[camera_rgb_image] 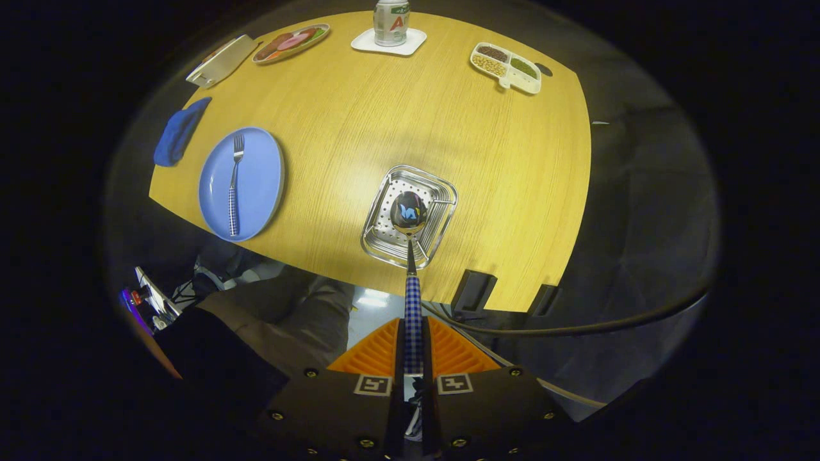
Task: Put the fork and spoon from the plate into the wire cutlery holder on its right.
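The spoon (410, 214) is held by its handle in the clenched claw (413, 358), its bowl seemingly right over the wire holder (439, 192) ahead. Lowering and release are called for next; the fork (234, 186) is left on the plate (259, 186), far left.

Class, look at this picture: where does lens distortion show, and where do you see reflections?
Gripper view: fisheye bends the table edges into curves; the spoon bowl mirrors coloured shapes; the wire cutlery holder glints; the gripper grips the spoon's handle, sharp.
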Motion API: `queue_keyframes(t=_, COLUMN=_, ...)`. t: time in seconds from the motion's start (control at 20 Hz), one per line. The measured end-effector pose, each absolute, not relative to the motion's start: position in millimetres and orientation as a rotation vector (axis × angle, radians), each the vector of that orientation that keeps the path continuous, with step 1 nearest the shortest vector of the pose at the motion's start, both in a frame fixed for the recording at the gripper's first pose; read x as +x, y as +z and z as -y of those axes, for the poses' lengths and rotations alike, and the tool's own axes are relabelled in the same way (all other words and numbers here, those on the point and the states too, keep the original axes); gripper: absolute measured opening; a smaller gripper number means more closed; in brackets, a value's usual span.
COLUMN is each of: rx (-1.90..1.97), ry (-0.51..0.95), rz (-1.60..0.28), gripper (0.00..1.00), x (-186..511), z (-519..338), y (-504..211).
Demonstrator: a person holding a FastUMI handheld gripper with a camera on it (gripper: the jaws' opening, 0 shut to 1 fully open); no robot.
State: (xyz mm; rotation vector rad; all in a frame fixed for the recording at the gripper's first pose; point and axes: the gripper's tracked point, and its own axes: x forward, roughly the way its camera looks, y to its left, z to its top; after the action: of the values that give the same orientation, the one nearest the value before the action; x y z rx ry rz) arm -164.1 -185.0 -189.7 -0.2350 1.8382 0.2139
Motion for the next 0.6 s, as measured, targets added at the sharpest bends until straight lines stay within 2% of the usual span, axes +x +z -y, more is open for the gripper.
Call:
queue_keyframes(t=0.35, rx=-0.260, ry=0.225, rz=-1.923, gripper=0.11, x=-146, z=182, y=-217)
queue_keyframes(t=0.6, rx=-0.242, ry=0.228, rz=-1.876, gripper=0.13, x=-138, z=179, y=-228)
